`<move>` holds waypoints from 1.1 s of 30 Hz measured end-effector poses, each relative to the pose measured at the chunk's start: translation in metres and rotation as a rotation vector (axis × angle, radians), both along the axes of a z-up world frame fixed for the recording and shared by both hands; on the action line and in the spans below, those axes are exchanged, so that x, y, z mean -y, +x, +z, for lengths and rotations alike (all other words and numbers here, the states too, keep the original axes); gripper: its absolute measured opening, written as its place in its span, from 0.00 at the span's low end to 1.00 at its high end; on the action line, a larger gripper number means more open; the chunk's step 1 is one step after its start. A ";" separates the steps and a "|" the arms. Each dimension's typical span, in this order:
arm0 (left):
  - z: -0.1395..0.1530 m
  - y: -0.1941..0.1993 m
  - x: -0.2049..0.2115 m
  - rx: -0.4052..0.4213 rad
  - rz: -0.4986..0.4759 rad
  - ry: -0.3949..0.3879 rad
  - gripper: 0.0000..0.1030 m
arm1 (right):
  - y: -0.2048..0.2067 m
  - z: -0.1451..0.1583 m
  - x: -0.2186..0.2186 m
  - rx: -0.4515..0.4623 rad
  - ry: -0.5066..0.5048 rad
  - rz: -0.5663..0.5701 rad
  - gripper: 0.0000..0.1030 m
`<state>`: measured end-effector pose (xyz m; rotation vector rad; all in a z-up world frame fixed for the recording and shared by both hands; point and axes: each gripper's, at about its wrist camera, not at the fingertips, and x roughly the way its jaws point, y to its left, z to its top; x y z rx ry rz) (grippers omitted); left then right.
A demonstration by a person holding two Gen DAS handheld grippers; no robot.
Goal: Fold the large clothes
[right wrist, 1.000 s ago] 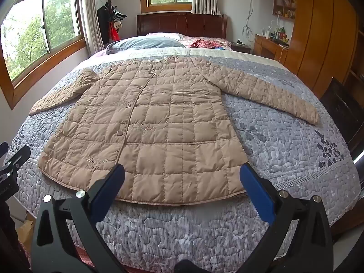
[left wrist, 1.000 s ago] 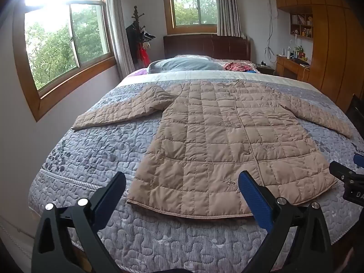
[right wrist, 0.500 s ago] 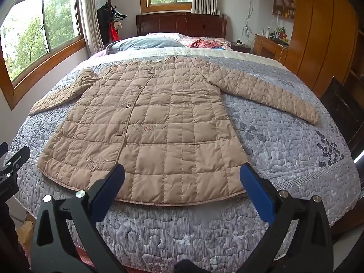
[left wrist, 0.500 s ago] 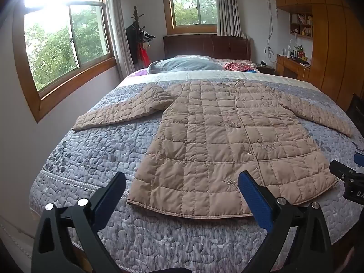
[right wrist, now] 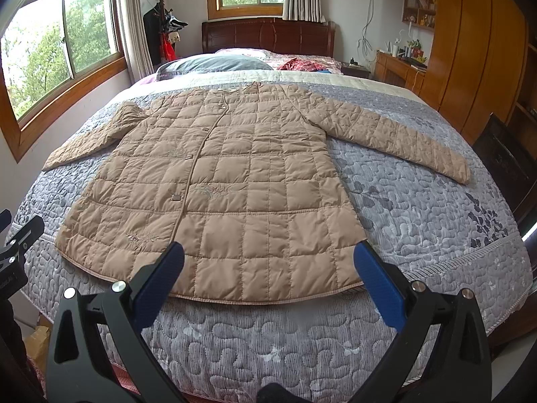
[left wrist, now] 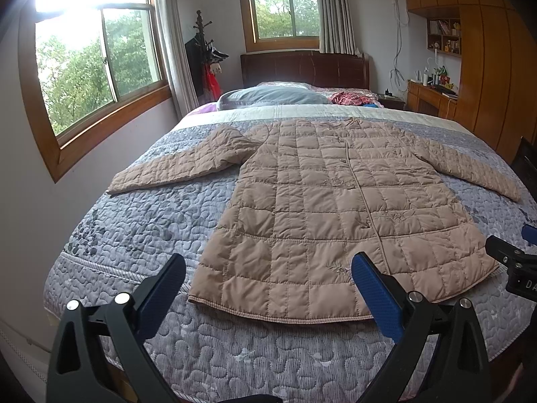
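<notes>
Tan quilted coat (left wrist: 339, 215) spread flat, front up, across the grey bedspread (left wrist: 141, 221).

Both tongs hover wide open and empty at the foot of the bed, left gripper (left wrist: 268, 285) and right gripper (right wrist: 268, 268) just short of the hem.

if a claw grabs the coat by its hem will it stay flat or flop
Likely flop: the coat lies limp on the bed, sleeves draped flat. Its puffy quilted squares suggest it is light for its size. The smooth, faintly shiny shell may slip, so pinch the stitched hem.
</notes>
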<state>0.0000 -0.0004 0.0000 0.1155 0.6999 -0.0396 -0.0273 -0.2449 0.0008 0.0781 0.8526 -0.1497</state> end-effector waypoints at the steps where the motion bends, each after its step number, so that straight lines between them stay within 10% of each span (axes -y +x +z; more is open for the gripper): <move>1: 0.000 0.000 0.000 0.000 0.001 0.000 0.96 | 0.000 0.000 0.000 0.001 0.000 -0.001 0.97; 33: 0.001 0.002 -0.005 0.003 0.001 0.003 0.96 | 0.000 0.000 -0.001 0.003 -0.005 0.007 0.97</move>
